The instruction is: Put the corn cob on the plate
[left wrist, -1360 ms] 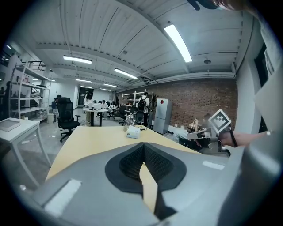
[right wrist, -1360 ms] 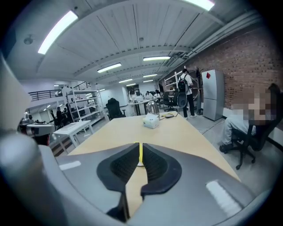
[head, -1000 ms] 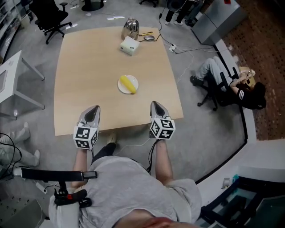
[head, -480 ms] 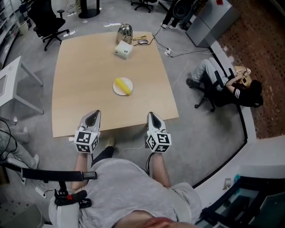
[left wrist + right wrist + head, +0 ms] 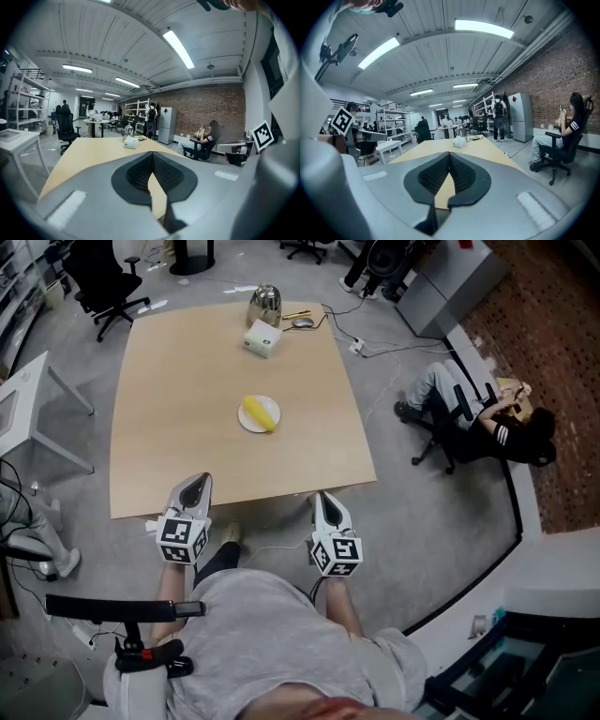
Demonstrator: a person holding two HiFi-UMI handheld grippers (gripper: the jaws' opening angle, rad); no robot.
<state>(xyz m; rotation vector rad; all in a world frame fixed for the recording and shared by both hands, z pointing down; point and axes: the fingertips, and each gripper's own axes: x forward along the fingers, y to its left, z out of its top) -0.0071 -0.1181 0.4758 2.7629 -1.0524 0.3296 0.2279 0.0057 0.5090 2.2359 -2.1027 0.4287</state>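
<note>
Resting position: corn cob point(image 5: 255, 412) on plate point(image 5: 273, 421), mid worktop point(image 5: 178, 362).
Left gripper point(image 5: 195, 482): jaws together, empty, at near edge.
Right gripper point(image 5: 322, 498): jaws together, empty, at near edge.

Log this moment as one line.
corn cob: on plate, mid table | left gripper: shut, empty, at near table edge | right gripper: shut, empty, at near table edge

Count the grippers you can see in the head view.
2. The left gripper is at the near edge of the table, left of centre. The right gripper is at the same edge, further right. Both have their jaws shut and empty. None seems hidden.
</note>
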